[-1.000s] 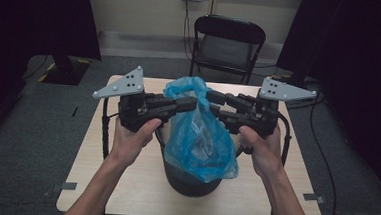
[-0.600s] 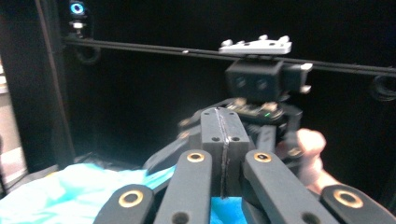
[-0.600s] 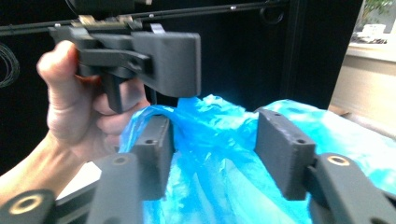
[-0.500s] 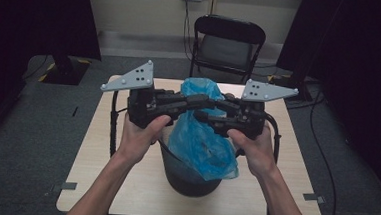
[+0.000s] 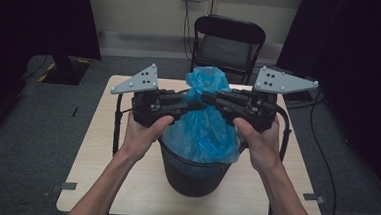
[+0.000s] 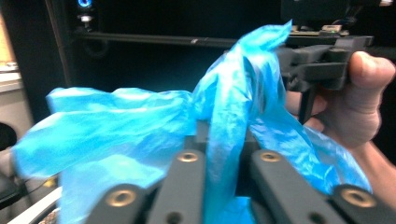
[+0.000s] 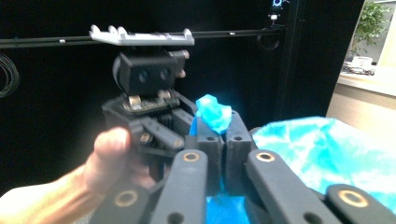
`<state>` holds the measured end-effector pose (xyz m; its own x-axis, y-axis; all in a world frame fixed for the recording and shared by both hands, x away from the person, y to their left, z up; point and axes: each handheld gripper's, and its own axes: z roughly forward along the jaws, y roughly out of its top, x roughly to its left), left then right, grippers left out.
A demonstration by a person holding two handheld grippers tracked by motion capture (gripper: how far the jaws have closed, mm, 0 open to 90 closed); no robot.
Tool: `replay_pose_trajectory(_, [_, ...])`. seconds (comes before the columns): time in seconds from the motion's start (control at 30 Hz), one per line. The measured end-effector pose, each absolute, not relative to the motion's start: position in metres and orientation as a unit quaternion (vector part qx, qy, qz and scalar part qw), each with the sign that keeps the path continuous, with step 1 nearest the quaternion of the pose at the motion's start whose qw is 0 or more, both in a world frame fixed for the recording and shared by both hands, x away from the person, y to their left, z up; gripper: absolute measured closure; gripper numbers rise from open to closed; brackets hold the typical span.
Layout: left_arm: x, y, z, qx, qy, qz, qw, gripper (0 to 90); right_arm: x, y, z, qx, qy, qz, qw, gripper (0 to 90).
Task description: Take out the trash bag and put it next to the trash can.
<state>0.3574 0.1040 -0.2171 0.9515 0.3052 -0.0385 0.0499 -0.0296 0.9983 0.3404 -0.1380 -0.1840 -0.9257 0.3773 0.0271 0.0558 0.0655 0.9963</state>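
Note:
A blue plastic bag (image 5: 202, 133) stands in a black bucket (image 5: 189, 177) on the wooden table (image 5: 120, 153), its top gathered into a neck. My left gripper (image 5: 197, 106) comes in from the left and is shut on a strip of the bag (image 6: 224, 121) between its jaws. My right gripper (image 5: 208, 97) comes in from the right; its jaws have just been closing and now pinch a tuft of the bag (image 7: 212, 114). The two grippers meet tip to tip at the neck, above the bucket. The left gripper (image 7: 149, 93) faces me in the right gripper view.
A black folding chair (image 5: 227, 44) stands behind the table's far edge. Cables hang from both grippers down the table's sides. Dark curtains flank the room, and a wall socket sits on the back wall.
Both hands have drawn in toward the bag's neck and the bag's top has been pulled up tighter. The right gripper's jaws have closed on the bag.

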Motion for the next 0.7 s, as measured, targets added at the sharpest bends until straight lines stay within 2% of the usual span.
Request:
replay_pose_trajectory(0.03, [0.357,0.104,-0.217,0.711,0.125,0.093,0.685,88.4,0.340,-0.138,-0.184,0.150,0.720,0.667,0.121,86.4])
replay_pose_trajectory(0.07, [0.356,0.104,-0.215,0.716,0.125,0.101,0.679,88.4,0.340,-0.141,-0.186,0.153,0.719,0.666,0.123,79.2])
replay_pose_trajectory(0.13, [0.356,0.106,-0.212,0.711,0.127,0.102,0.684,88.8,0.341,-0.151,-0.192,0.173,0.709,0.671,0.132,53.7])
replay_pose_trajectory(0.17, [0.356,0.107,-0.210,0.710,0.129,0.102,0.685,88.9,0.343,-0.157,-0.196,0.193,0.704,0.671,0.133,33.2])
replay_pose_trajectory(0.2, [0.357,0.109,-0.207,0.705,0.132,0.107,0.688,88.9,0.343,-0.157,-0.196,0.193,0.704,0.671,0.133,33.2])
replay_pose_trajectory(0.23, [0.357,0.110,-0.204,0.700,0.136,0.109,0.692,88.9,0.347,-0.160,-0.202,0.210,0.708,0.664,0.119,17.3])
replay_pose_trajectory(0.37, [0.358,0.109,-0.192,0.689,0.134,0.113,0.703,88.9,0.352,-0.156,-0.209,0.211,0.710,0.662,0.109,14.4])
replay_pose_trajectory(0.43, [0.357,0.105,-0.187,0.689,0.131,0.111,0.704,88.9,0.357,-0.143,-0.211,0.199,0.716,0.663,0.088,14.1])
replay_pose_trajectory(0.57, [0.353,0.097,-0.183,0.691,0.117,0.102,0.706,88.9,0.361,-0.130,-0.212,0.191,0.727,0.654,0.086,14.6])
replay_pose_trajectory(0.63, [0.351,0.098,-0.184,0.693,0.113,0.097,0.705,88.8,0.364,-0.125,-0.213,0.187,0.740,0.638,0.103,45.3])
replay_pose_trajectory(0.67, [0.351,0.098,-0.184,0.693,0.113,0.097,0.705,88.8,0.364,-0.125,-0.213,0.187,0.740,0.638,0.103,45.3])
replay_pose_trajectory(0.7, [0.352,0.099,-0.185,0.693,0.115,0.092,0.706,88.8,0.366,-0.125,-0.214,0.185,0.741,0.638,0.097,50.9])
